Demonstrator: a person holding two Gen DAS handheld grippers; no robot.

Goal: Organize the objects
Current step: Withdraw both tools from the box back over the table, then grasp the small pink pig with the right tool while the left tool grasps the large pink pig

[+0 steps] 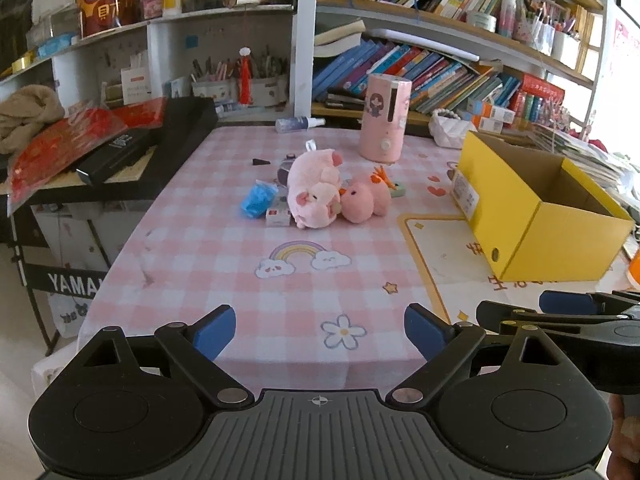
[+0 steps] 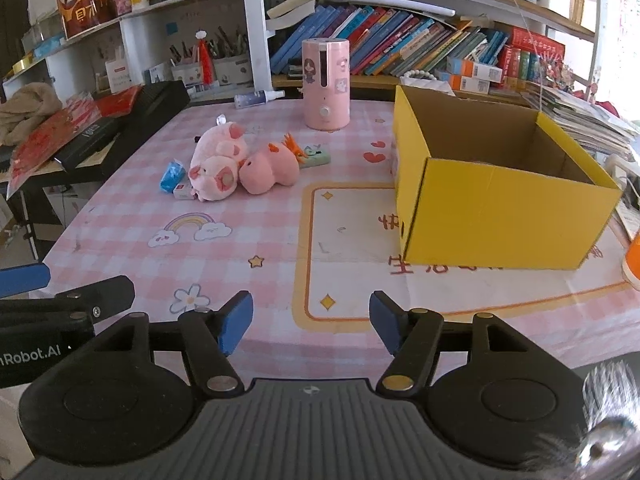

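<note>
A pink plush pig [image 1: 314, 188] [image 2: 218, 164] lies mid-table beside a smaller pink plush with orange trim [image 1: 366, 200] [image 2: 270, 170]. A blue packet [image 1: 258, 199] [image 2: 172, 176], a small white-red box [image 1: 279, 217] [image 2: 183, 191] and a green item [image 2: 316, 159] lie around them. An open yellow cardboard box [image 1: 536, 216] [image 2: 500, 200] stands at the right, empty inside as far as shown. My left gripper [image 1: 319, 330] is open and empty above the table's near edge. My right gripper [image 2: 311, 322] is open and empty, beside it to the right.
A pink cylindrical humidifier [image 1: 385, 118] [image 2: 326, 84] and a spray bottle [image 1: 298, 123] [image 2: 258, 98] stand at the table's far edge. Bookshelves rise behind. A black keyboard stand with red packets [image 1: 80, 152] is at the left. An orange-white object [image 2: 632, 260] sits at the far right.
</note>
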